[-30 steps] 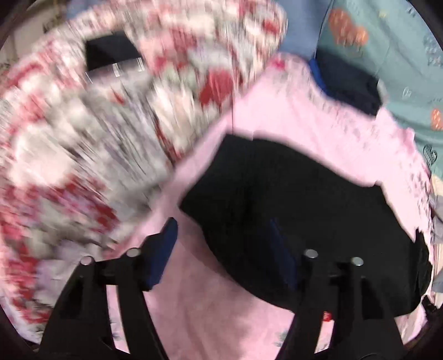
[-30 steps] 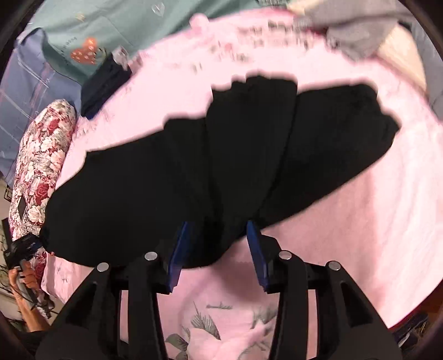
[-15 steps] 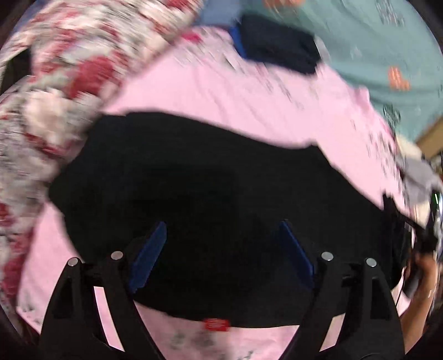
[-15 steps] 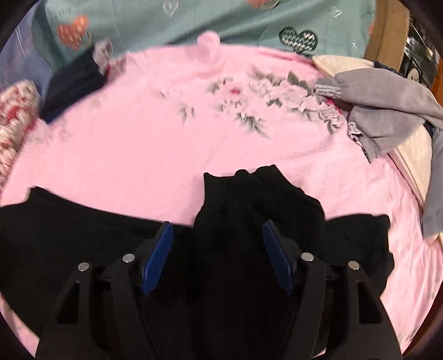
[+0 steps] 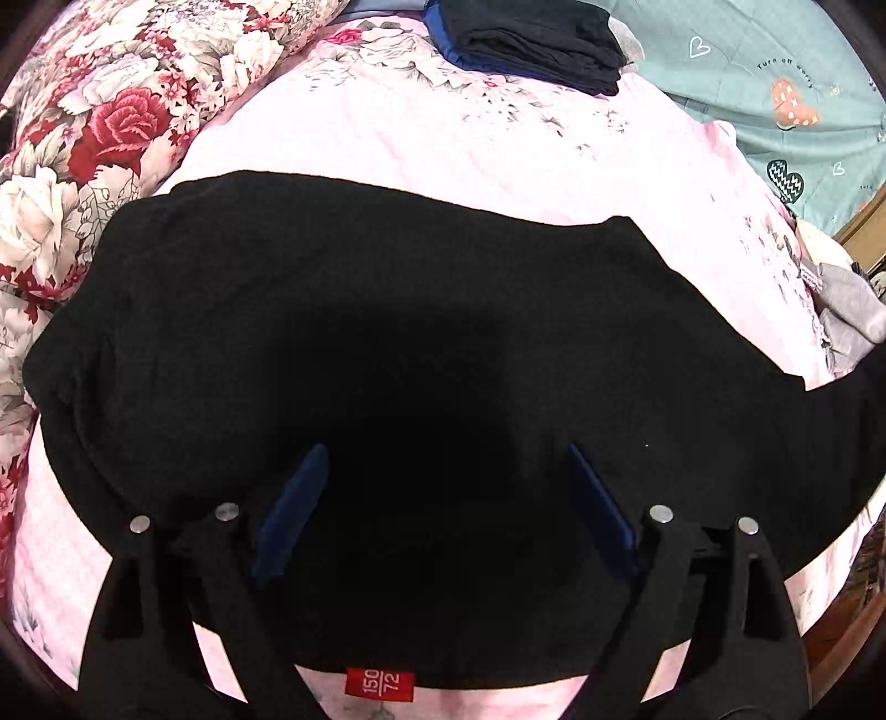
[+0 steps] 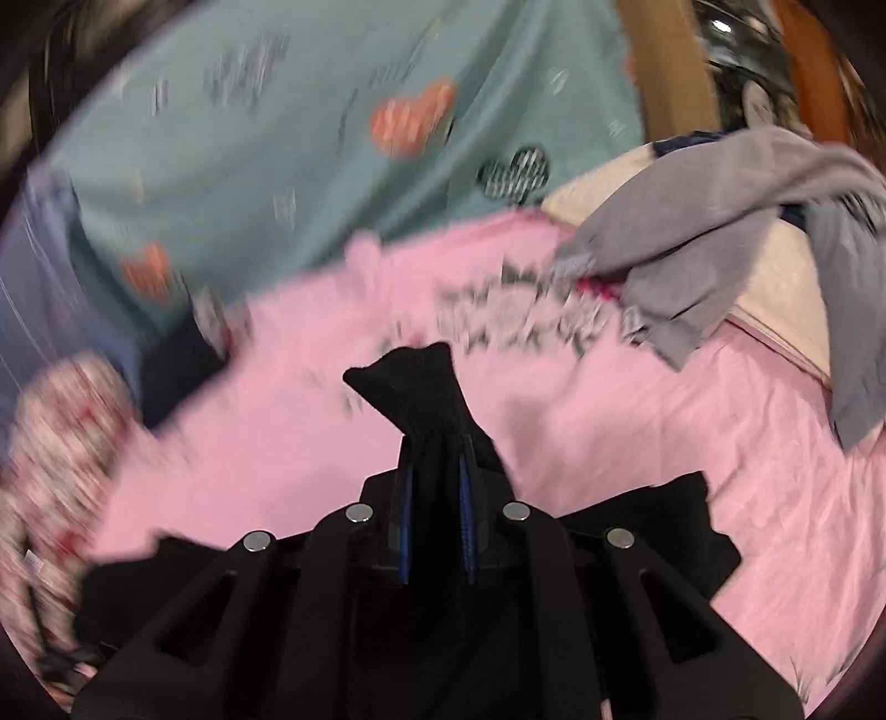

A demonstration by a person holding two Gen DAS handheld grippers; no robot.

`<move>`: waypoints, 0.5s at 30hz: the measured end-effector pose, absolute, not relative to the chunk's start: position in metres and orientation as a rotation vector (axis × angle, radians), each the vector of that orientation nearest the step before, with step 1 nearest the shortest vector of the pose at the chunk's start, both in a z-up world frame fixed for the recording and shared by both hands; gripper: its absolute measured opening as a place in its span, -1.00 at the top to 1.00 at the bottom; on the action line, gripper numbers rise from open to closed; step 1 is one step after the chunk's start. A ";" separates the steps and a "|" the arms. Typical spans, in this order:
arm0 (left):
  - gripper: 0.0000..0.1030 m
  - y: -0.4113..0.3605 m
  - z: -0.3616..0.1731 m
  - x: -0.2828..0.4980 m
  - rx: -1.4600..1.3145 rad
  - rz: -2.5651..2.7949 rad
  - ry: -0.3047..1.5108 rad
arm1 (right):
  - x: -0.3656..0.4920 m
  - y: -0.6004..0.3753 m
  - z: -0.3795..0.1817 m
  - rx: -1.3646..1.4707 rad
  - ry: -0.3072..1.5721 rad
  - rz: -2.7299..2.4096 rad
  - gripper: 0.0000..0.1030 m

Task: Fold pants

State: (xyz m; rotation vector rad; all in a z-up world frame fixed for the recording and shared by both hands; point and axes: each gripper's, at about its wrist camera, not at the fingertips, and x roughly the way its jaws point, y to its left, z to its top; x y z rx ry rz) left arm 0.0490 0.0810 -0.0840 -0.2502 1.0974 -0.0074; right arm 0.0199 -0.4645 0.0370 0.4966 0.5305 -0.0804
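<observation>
The black pants (image 5: 360,343) lie spread on a pink floral bedsheet (image 5: 498,138), with a red size tag (image 5: 380,684) at their near edge. My left gripper (image 5: 443,498) is open, its blue-padded fingers (image 5: 290,515) wide apart just above the pants. My right gripper (image 6: 435,487) is shut on a bunched fold of the black pants (image 6: 421,387), which sticks up past the fingertips. The rest of the pants (image 6: 637,531) lies below it on the pink sheet (image 6: 664,421).
A red-and-white floral quilt (image 5: 99,122) lies at the left. A folded dark garment (image 5: 531,44) sits at the far edge. A teal sheet with hearts (image 5: 775,88) is at the back. Grey clothes (image 6: 720,221) lie on a cream pillow at the right.
My right gripper has closed on a fold of the pants and lifted it. My left gripper has settled lower over the pants, still open.
</observation>
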 end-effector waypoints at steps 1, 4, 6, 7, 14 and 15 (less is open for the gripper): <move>-0.71 0.078 -0.085 0.049 -0.233 -0.003 1.097 | 0.006 -0.483 0.034 0.546 0.512 -0.089 0.72; -0.75 0.075 -0.085 0.050 -0.203 -0.003 1.095 | -0.014 -0.531 -0.011 0.658 0.607 -0.191 0.72; -0.75 0.073 -0.086 0.051 -0.186 0.000 1.097 | -0.012 -0.548 -0.060 0.670 0.746 -0.247 0.65; -0.75 0.072 -0.086 0.051 -0.185 0.001 1.099 | -0.015 -0.554 -0.080 0.691 0.816 -0.304 0.65; -0.75 0.083 -0.080 0.045 -0.245 -0.010 1.113 | -0.042 -0.554 -0.050 0.674 0.669 -0.387 -0.11; -0.75 0.085 -0.079 0.043 -0.257 -0.011 1.111 | -0.038 -0.548 -0.043 0.637 0.656 -0.368 -0.13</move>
